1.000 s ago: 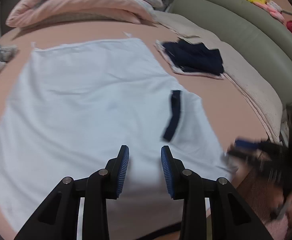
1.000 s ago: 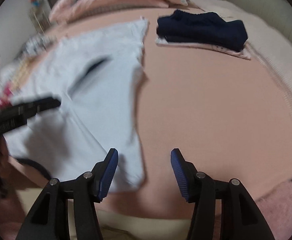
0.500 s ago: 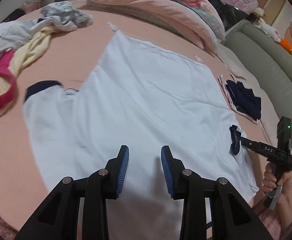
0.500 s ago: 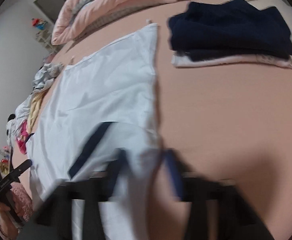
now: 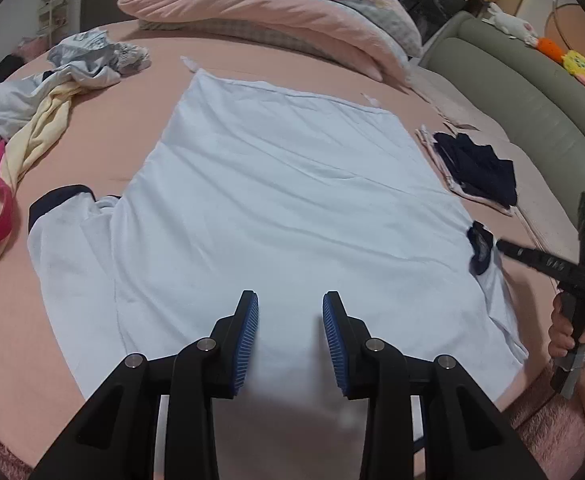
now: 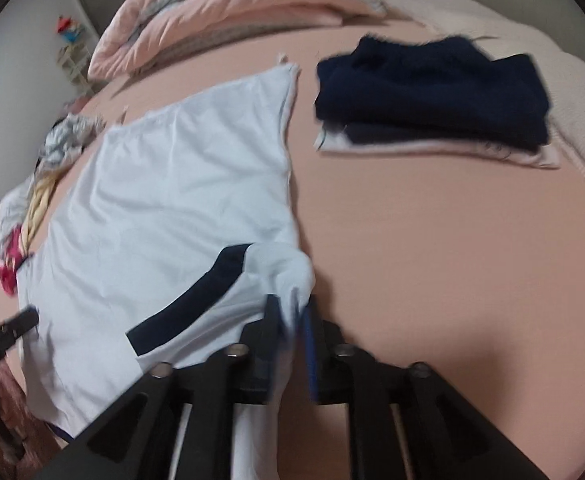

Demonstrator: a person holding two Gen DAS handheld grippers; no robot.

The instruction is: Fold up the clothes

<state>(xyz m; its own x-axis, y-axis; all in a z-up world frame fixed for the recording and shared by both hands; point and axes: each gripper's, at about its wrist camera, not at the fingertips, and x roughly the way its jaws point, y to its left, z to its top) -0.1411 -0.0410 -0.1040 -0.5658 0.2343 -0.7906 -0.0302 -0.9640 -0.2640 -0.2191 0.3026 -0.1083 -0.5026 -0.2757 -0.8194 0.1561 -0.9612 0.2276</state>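
Here, spread flat across the middle of the left wrist view: a pale white T-shirt [image 5: 276,208] with dark navy sleeve bands, lying on a pink bed sheet [image 5: 64,152], hem toward the upper centre, collar end at the bottom edge. Hovering low at bottom centre, the left gripper [image 5: 290,316], blue ribbed pads a narrow gap apart, only shirt fabric underneath, nothing pinched between them. At the right edge of that view, the right gripper [image 5: 492,246] in a hand [image 5: 572,332], tip at the bunched navy-banded right sleeve [image 5: 480,252]. In the right wrist view, blurred, bottom centre: right gripper [image 6: 294,312] with a fold of the white sleeve [image 6: 288,272] standing between the pads, jaws opening; whether the pads press the cloth, impossible to tell through the blur. Shirt [image 6: 164,208] filling the left half of that frame, navy band [image 6: 196,304] running diagonally toward lower left. Upper right of the same frame: a folded stack of dark navy clothes [image 6: 432,92] on a pale garment, well apart from the shirt. Upper left of the left wrist view: a loose heap of unfolded laundry [image 5: 32,120], grey, cream and bright pink. Along the top: a rolled pink quilt [image 5: 272,4]. Far right, upper: a grey-green sofa back [image 5: 532,100] with soft toys on top.
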